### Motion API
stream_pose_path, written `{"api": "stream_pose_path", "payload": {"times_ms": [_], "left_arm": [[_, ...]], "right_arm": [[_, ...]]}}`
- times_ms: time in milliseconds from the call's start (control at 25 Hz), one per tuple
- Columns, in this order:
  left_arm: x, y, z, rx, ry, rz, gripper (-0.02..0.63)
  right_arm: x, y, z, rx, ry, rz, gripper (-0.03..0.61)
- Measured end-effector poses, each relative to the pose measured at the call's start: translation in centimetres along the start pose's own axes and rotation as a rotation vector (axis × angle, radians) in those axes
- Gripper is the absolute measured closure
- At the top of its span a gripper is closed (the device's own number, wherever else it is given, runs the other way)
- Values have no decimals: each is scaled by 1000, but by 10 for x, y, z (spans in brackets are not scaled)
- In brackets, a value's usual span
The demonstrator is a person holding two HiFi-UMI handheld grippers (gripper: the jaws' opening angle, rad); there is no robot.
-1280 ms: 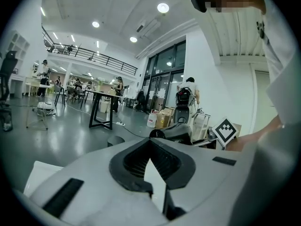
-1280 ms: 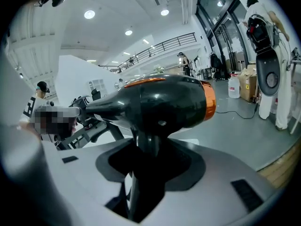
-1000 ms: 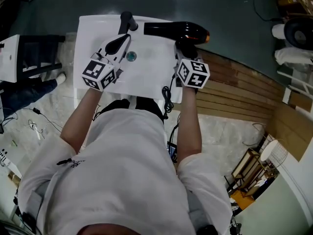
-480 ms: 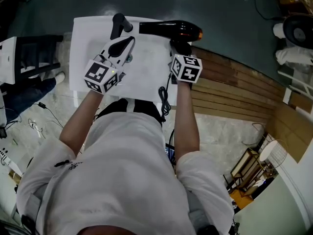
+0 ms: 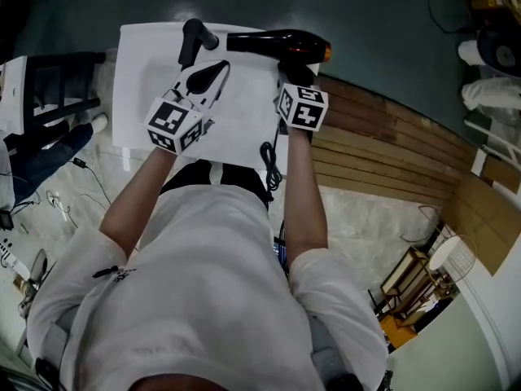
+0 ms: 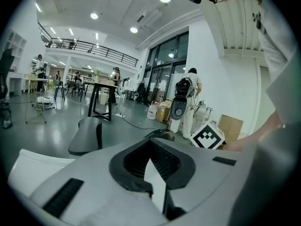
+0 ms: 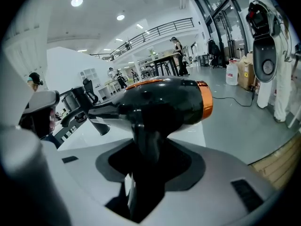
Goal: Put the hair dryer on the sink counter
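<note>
Clearly the hair dryer (image 7: 164,102) handle is pinched in the right claw (image 7: 146,149). Only the head view places it over the back edge of the white sink bench (image 5: 134,63), beside the black faucet (image 5: 192,39). Nearby, the left claw (image 6: 155,171) is pressed together and empty.

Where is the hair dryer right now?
In the head view the hair dryer is at the far right corner of the sink counter, right of the faucet, handle in the right hand-held gripper.
</note>
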State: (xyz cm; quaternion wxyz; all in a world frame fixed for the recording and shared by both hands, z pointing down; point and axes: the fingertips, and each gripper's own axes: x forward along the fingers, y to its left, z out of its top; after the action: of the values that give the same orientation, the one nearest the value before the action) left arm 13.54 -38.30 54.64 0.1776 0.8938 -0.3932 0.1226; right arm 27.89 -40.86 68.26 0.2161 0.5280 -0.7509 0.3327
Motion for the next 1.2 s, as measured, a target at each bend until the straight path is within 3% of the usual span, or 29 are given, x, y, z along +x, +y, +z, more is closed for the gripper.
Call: {"api": "stream_pose_path", "payload": {"times_ms": [720, 1200], "left_arm": [[6, -9, -8, 13, 20, 7, 612], [3, -8, -10, 15, 27, 10, 612]], "right_arm": [[18, -7, -18, 23, 38, -82, 402], [19, -1, -11, -28, 45, -124, 402]]}}
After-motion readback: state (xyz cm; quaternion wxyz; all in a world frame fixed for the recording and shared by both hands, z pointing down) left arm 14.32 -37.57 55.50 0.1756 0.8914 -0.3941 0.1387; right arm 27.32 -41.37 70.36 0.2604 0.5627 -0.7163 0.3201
